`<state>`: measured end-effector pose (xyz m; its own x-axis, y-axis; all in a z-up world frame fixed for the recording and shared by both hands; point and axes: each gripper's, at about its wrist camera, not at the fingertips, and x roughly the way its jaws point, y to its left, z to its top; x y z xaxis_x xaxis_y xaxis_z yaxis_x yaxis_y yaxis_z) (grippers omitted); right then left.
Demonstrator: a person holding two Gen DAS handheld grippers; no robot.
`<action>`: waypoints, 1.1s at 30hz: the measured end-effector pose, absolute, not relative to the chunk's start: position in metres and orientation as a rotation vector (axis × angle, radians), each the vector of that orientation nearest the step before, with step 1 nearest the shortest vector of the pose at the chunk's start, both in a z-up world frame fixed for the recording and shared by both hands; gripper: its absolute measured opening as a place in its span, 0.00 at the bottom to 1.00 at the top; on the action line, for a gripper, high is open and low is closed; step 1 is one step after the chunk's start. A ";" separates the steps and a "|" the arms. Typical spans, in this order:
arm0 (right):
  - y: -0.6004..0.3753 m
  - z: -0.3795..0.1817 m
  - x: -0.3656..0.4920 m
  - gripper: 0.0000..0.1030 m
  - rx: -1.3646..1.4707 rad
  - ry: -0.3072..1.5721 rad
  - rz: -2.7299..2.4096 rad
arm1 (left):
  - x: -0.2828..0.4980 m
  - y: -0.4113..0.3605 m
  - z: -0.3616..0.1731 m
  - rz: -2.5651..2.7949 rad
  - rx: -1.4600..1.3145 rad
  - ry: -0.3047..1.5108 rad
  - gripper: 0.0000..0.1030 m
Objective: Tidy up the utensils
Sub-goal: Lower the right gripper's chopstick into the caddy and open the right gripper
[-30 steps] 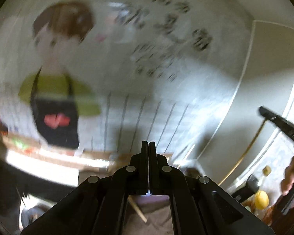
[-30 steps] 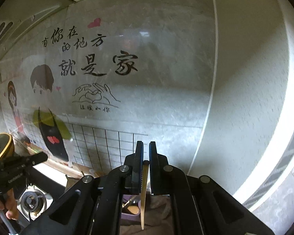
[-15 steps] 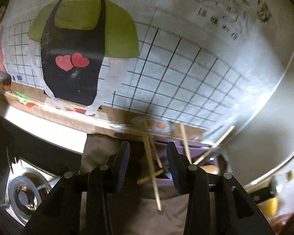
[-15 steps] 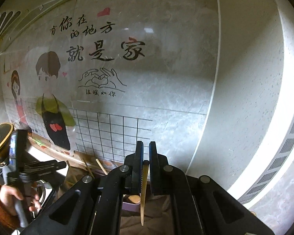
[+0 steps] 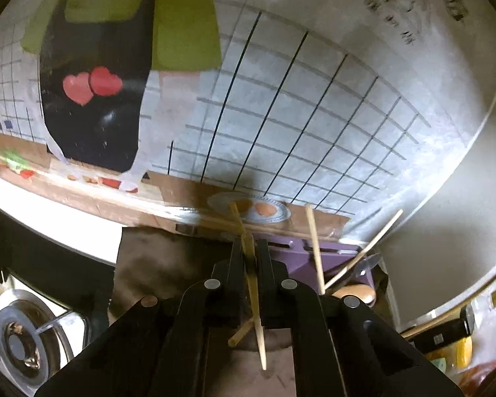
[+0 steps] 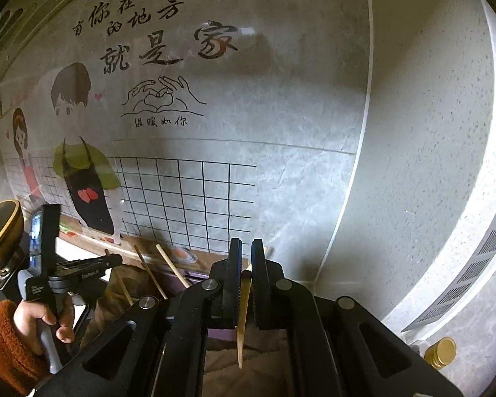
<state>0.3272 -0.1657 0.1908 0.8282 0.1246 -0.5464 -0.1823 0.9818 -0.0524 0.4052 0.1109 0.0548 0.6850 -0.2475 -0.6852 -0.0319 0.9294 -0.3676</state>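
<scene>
My left gripper point(image 5: 248, 248) is shut on a wooden chopstick point(image 5: 256, 317) that runs between its fingers, just in front of a purple utensil holder point(image 5: 330, 259). More chopsticks point(image 5: 314, 248) and a wooden spoon point(image 5: 355, 292) lean in the holder. My right gripper point(image 6: 247, 251) is shut on another wooden chopstick point(image 6: 243, 317), held upright above the brown cloth. The left gripper point(image 6: 114, 259) also shows at the left of the right wrist view, beside several chopsticks point(image 6: 172, 264).
The wall with a cartoon decal point(image 5: 96, 82) and grid point(image 5: 297, 132) stands close behind the holder. A gas burner point(image 5: 20, 344) is at lower left. A brown cloth point(image 5: 155, 264) covers the counter. A gold-capped bottle point(image 6: 441, 352) stands at the right.
My left gripper opened, moved down toward the holder and closed on a chopstick. My right gripper stayed shut on its chopstick and shifted only slightly.
</scene>
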 end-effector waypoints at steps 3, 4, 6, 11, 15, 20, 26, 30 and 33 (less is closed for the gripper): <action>-0.166 0.194 0.325 0.05 -0.102 0.568 0.164 | 0.390 0.108 0.076 -0.141 -0.338 0.772 0.05; -0.165 0.196 0.325 0.05 -0.099 0.566 0.168 | 0.385 0.107 0.084 -0.143 -0.326 0.757 0.05; -0.165 0.203 0.323 0.05 -0.097 0.552 0.173 | 0.375 0.105 0.107 -0.166 -0.323 0.725 0.05; -0.161 0.234 0.317 0.05 -0.090 0.487 0.180 | 0.358 0.100 0.177 -0.213 -0.328 0.604 0.05; -0.151 0.259 0.318 0.05 -0.091 0.432 0.194 | 0.355 0.092 0.226 -0.199 -0.278 0.474 0.05; -0.141 0.268 0.331 0.05 -0.079 0.400 0.199 | 0.369 0.079 0.247 -0.204 -0.237 0.419 0.05; -0.140 0.239 0.358 0.05 -0.040 0.433 0.206 | 0.396 0.070 0.214 -0.190 -0.198 0.473 0.05; -0.140 0.212 0.379 0.05 -0.020 0.479 0.213 | 0.412 0.065 0.185 -0.183 -0.175 0.526 0.05; -0.137 0.193 0.393 0.05 -0.017 0.520 0.214 | 0.424 0.063 0.164 -0.184 -0.177 0.565 0.05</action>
